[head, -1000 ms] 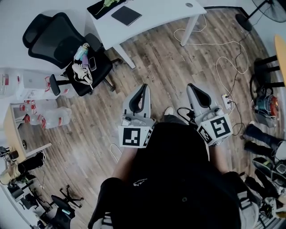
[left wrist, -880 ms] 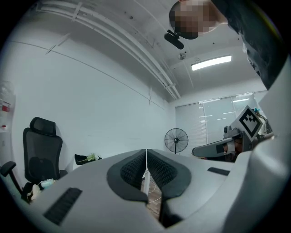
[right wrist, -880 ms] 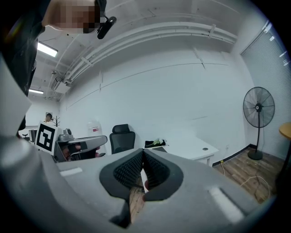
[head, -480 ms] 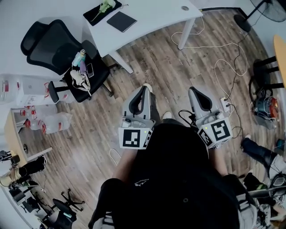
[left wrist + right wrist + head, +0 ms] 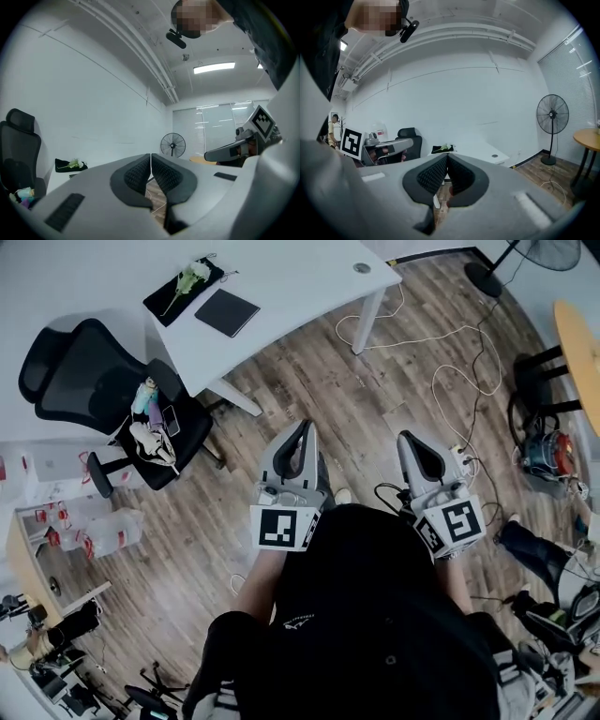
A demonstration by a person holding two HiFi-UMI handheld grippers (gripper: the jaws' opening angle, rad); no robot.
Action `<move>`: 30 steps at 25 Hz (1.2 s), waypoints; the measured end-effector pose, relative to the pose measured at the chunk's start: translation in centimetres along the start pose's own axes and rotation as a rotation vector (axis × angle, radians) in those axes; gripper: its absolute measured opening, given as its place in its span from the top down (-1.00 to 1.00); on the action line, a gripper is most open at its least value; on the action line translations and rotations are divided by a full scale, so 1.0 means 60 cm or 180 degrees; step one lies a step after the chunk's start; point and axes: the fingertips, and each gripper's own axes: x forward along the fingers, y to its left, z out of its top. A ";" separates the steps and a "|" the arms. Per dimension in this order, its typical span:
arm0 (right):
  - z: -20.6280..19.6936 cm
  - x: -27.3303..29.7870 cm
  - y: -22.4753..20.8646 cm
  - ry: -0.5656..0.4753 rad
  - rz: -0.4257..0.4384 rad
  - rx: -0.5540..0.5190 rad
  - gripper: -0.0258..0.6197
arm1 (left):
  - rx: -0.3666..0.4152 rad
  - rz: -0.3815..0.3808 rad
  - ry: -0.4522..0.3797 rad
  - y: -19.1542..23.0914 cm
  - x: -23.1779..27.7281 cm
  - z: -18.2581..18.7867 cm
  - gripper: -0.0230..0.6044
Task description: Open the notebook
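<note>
The white table (image 5: pixel 300 282) bears a dark notebook (image 5: pixel 226 312) beside a black mat (image 5: pixel 208 276) holding a flower (image 5: pixel 190 277).

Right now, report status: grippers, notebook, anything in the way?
Left gripper shut, empty; right gripper shut, empty. Notebook closed on white desk, far ahead. Office chair beside desk, cables across floor.

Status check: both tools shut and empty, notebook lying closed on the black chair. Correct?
One thing is off. The notebook lies closed on the white desk, not on the black chair; the head view shows it there. The rest holds: the left tool and the right tool are both shut and empty.
</note>
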 end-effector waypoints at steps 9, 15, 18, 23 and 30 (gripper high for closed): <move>0.022 0.100 -0.055 0.0060 -0.0143 0.0043 0.91 | -0.0101 -0.0183 0.0037 0.056 0.113 -0.006 0.90; 0.030 0.163 -0.093 0.0154 -0.0176 0.0075 0.91 | -0.0107 -0.0248 0.0121 0.090 0.188 -0.015 0.90; 0.044 0.201 -0.108 0.0178 -0.0189 0.0051 0.91 | -0.0124 -0.0276 0.0144 0.114 0.222 -0.014 0.90; 0.071 0.252 -0.131 0.0152 -0.0250 0.0047 0.91 | -0.0145 -0.0330 0.0118 0.151 0.273 -0.002 0.90; 0.105 0.358 -0.149 0.0103 -0.0276 0.0006 0.91 | -0.0186 -0.0356 0.0109 0.233 0.341 0.004 0.90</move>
